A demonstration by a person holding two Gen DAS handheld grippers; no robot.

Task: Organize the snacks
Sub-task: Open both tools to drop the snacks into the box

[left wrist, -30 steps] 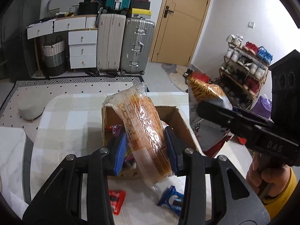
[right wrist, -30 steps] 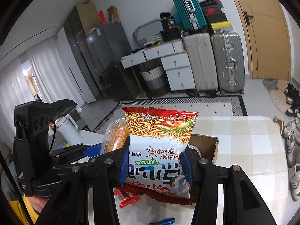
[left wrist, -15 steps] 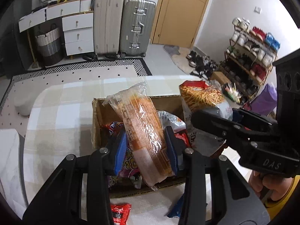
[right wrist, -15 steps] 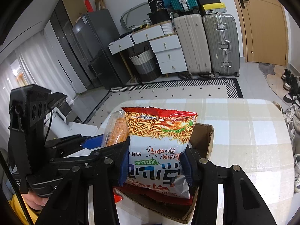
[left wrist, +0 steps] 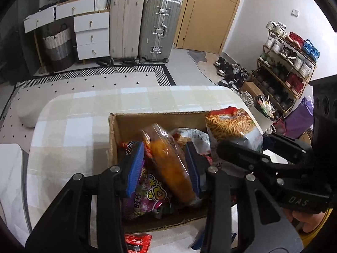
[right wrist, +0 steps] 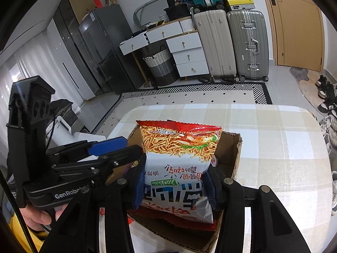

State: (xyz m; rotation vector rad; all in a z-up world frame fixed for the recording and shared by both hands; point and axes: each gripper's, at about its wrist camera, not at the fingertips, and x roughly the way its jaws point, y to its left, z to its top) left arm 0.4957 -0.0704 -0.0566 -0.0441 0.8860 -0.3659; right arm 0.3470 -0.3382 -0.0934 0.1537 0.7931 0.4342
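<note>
Both grippers tilt down over the box [left wrist: 118, 126] on the table [left wrist: 69, 126]. The left gripper [left wrist: 166, 166] pinches a clear orange snack pack [left wrist: 170, 164] inside the box. The right gripper [right wrist: 173, 187] pinches a red-and-white noodle bag [right wrist: 179, 158] above it.

The left tongs [left wrist: 166, 164] clamp an orange snack pack [left wrist: 170, 164] inside the cardboard box [left wrist: 160, 118] on the counter [left wrist: 69, 130].

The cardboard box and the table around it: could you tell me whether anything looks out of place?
Yes. A red snack packet lies on the table outside the cardboard box, near its front edge, while other snacks are inside. A blue wrapper also appears there, mostly hidden.
</note>
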